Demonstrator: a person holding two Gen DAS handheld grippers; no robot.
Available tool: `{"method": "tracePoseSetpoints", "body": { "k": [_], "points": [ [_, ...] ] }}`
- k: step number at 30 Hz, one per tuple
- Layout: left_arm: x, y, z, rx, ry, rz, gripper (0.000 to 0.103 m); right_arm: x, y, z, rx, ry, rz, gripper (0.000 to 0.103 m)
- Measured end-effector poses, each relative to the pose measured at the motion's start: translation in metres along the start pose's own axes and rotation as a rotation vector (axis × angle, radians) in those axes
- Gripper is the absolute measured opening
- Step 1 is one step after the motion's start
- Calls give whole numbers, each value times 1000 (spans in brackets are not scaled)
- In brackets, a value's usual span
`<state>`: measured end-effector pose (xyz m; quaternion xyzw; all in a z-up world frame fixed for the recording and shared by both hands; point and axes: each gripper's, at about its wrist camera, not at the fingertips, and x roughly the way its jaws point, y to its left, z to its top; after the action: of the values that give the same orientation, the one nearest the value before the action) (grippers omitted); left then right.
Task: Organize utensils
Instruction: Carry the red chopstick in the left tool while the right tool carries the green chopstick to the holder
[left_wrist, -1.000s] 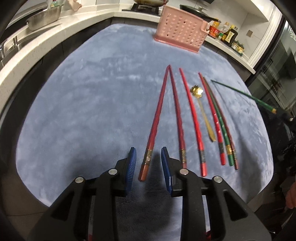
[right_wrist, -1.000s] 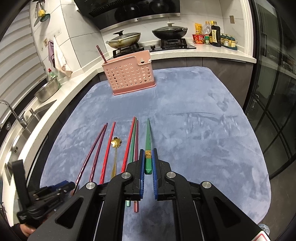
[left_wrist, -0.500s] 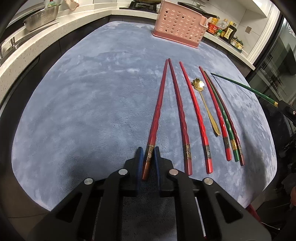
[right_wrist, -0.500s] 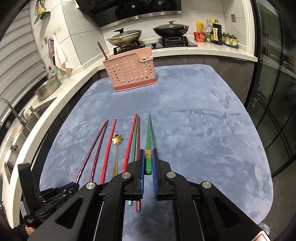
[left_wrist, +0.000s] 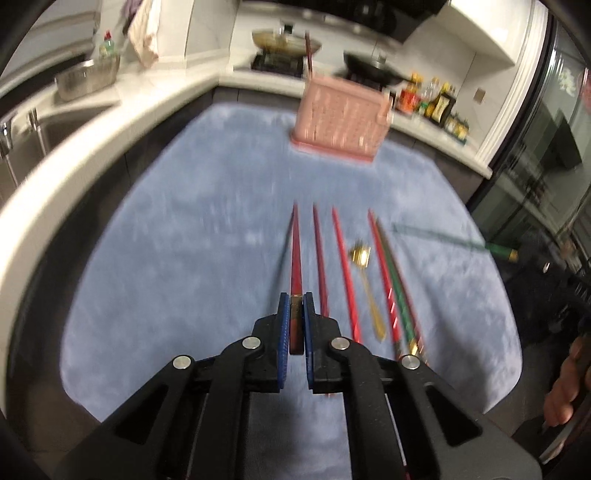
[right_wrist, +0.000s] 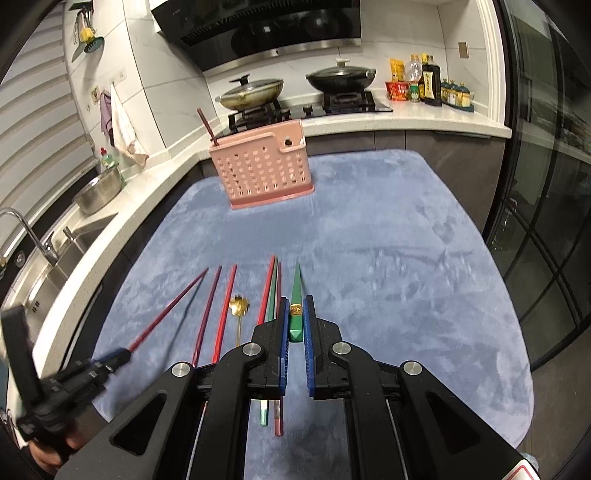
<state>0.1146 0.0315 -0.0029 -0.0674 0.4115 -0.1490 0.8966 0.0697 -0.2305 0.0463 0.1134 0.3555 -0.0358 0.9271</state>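
My left gripper (left_wrist: 294, 299) is shut on a red chopstick (left_wrist: 295, 254) and holds it lifted above the blue mat (left_wrist: 192, 229); it also shows in the right wrist view (right_wrist: 166, 310). My right gripper (right_wrist: 295, 302) is shut on a green chopstick (right_wrist: 296, 295), raised off the mat. Several red and green chopsticks (left_wrist: 341, 269) and a gold spoon (left_wrist: 364, 277) lie in a row on the mat. The pink perforated utensil basket (right_wrist: 264, 173) stands at the mat's far end with one dark red chopstick (right_wrist: 207, 125) in it.
A sink with a tap (right_wrist: 33, 236) and a steel bowl (right_wrist: 99, 190) are on the left counter. Two pans (right_wrist: 340, 79) sit on the stove behind the basket. Bottles (right_wrist: 428, 85) stand at the back right. Glass doors (right_wrist: 546, 240) lie to the right.
My left gripper closed on the leftmost red chopstick and lifted it off the mat. My right gripper kept its hold on the green chopstick and rose slightly.
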Motion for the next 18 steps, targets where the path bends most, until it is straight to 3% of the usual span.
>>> {"method": "tracePoseSetpoints", "body": {
  "k": [10,18],
  "points": [
    [-29,-8,85,22,-161,-4,7,-12,4,53,-32,-91,-7,7],
    [-32,-26,143,52,-242,-2,7,-5,5,98,-31,-129,26,7]
  ]
}}
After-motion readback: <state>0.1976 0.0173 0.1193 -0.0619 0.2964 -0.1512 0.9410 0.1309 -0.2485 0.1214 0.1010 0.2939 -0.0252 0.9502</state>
